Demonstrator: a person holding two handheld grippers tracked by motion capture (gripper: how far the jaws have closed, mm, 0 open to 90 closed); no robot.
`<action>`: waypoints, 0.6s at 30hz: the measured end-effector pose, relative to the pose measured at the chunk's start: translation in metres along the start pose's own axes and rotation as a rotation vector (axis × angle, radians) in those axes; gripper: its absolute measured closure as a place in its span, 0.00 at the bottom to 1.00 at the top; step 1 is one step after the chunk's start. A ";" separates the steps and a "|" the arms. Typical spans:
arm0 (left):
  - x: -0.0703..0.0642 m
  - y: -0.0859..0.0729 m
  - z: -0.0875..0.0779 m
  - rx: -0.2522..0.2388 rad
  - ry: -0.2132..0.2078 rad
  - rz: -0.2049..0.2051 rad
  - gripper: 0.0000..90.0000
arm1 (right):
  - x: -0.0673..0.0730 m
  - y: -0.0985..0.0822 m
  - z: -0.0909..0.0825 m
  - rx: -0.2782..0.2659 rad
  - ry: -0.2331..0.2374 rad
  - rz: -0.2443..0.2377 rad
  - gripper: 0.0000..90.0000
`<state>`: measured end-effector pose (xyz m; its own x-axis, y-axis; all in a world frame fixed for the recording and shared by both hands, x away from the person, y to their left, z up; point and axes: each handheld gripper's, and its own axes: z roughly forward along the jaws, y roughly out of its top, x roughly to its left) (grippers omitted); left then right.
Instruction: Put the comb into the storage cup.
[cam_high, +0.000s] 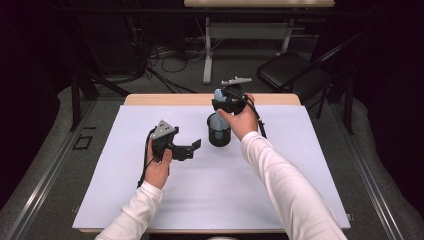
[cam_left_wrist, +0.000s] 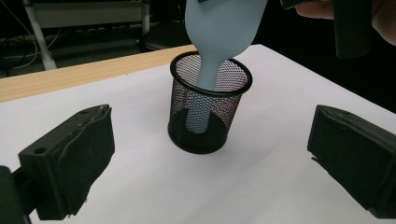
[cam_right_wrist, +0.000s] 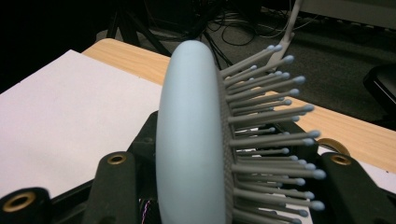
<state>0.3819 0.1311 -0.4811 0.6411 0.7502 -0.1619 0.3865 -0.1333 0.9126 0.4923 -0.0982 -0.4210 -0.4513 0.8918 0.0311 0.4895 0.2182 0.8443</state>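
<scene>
My right hand-held gripper (cam_right_wrist: 205, 186) clamps the pale blue hairbrush (cam_left_wrist: 219, 32) by its paddle head, handle down inside the mesh cup (cam_left_wrist: 210, 109). It looks light, stiff and smooth-backed; the bristles give. The left hand-held gripper (cam_left_wrist: 210, 158), beside the cup on the counter (cam_high: 210, 185), gapes empty.

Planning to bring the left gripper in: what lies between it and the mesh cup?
Nothing. In the left gripper view, bare white table cover runs from the open left gripper to the mesh cup, where the hairbrush handle stands.
</scene>
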 end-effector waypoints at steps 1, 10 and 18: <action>0.000 0.000 0.000 0.000 0.000 0.000 0.01 | 0.000 0.000 0.000 0.000 0.002 0.001 0.50; 0.001 0.000 0.000 -0.002 0.005 0.000 0.01 | 0.000 0.000 0.001 0.010 0.017 0.024 0.47; 0.001 0.000 0.000 -0.001 0.005 -0.002 0.01 | 0.000 0.000 0.001 0.005 0.019 0.021 0.44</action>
<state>0.3823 0.1316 -0.4814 0.6370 0.7536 -0.1623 0.3871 -0.1306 0.9127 0.4929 -0.0983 -0.4216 -0.4545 0.8888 0.0589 0.5028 0.2014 0.8406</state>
